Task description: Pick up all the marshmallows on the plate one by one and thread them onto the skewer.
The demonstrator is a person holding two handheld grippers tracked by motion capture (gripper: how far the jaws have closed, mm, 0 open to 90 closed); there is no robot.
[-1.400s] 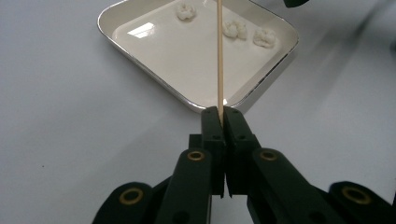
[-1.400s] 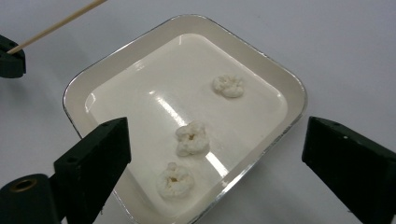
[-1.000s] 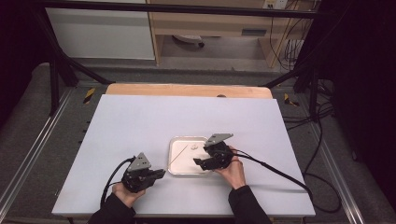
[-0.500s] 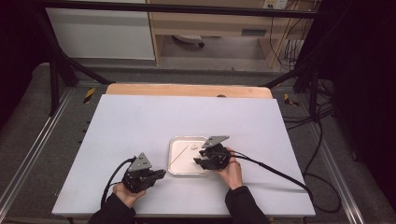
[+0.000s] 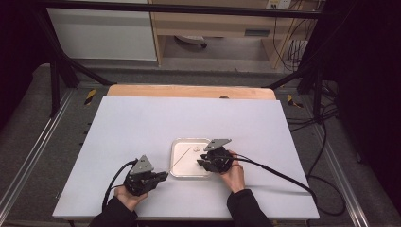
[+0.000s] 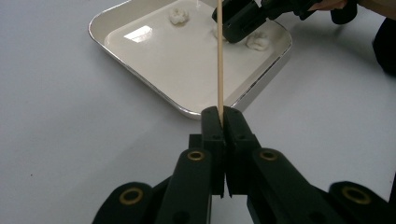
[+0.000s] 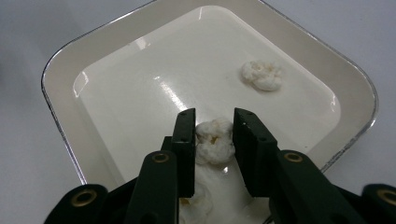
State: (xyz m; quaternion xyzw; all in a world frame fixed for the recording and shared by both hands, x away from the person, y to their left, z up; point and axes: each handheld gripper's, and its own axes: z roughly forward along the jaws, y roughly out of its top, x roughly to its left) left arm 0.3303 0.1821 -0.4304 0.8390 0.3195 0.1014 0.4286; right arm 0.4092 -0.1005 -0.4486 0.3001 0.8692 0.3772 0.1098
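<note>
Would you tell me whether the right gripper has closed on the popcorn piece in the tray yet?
Not quite. The right gripper has just been closing; the popcorn piece touches one jaw, a slim gap remains beside the other.

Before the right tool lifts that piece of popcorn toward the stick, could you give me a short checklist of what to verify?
1. Stick clamped in the left tool: ok, jaws shut on its lower end.
2. Popcorn piece between the right tool's jaws: ok. They have just been closing.
3. Both pads pressing on that piece: cannot tell; the left pad touches, while a slim gap seems to remain at the right.
4. Stick tip free above the tray: cannot tell, it runs out of the left gripper view.
5. Tray flat on the table: ok.
6. Spare popcorn clear of the grasp: ok, it lies apart, farther back.
</note>
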